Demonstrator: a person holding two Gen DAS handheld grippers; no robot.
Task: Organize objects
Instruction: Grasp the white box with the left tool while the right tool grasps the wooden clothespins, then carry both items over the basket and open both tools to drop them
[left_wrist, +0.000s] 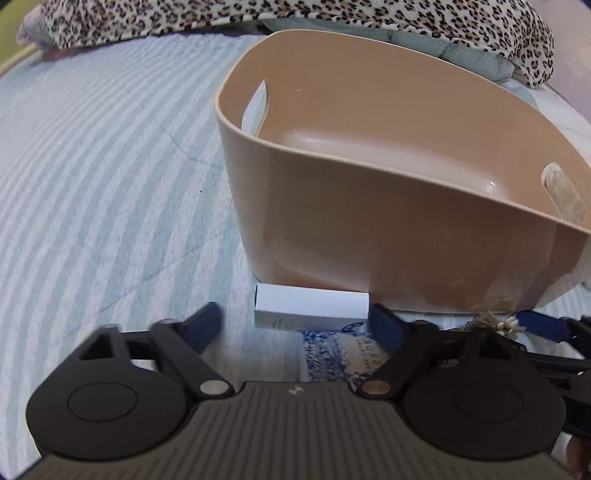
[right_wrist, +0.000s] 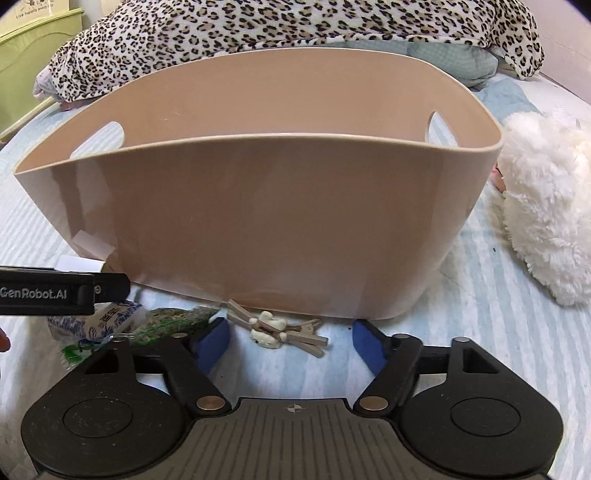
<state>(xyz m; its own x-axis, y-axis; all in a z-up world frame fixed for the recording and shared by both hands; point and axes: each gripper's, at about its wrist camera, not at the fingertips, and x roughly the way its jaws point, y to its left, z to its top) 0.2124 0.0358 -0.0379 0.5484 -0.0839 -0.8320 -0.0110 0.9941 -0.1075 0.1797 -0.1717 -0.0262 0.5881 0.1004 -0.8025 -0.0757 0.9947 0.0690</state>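
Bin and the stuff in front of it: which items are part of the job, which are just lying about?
Job:
- beige bin
- white box
- blue-print packet
- green packet
- wooden clip bundle

Lying about:
- leopard blanket
- white plush
- green cabinet

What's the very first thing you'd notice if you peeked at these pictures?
The big beige tub grabs the eye first, sitting in the middle of the striped blue bedspread. A leopard-print blanket is heaped behind it, and a fluffy white toy lies to its right. In front of the tub, a small white box lies between the open left gripper fingers, and a little charm with sticks lies before the open right gripper.
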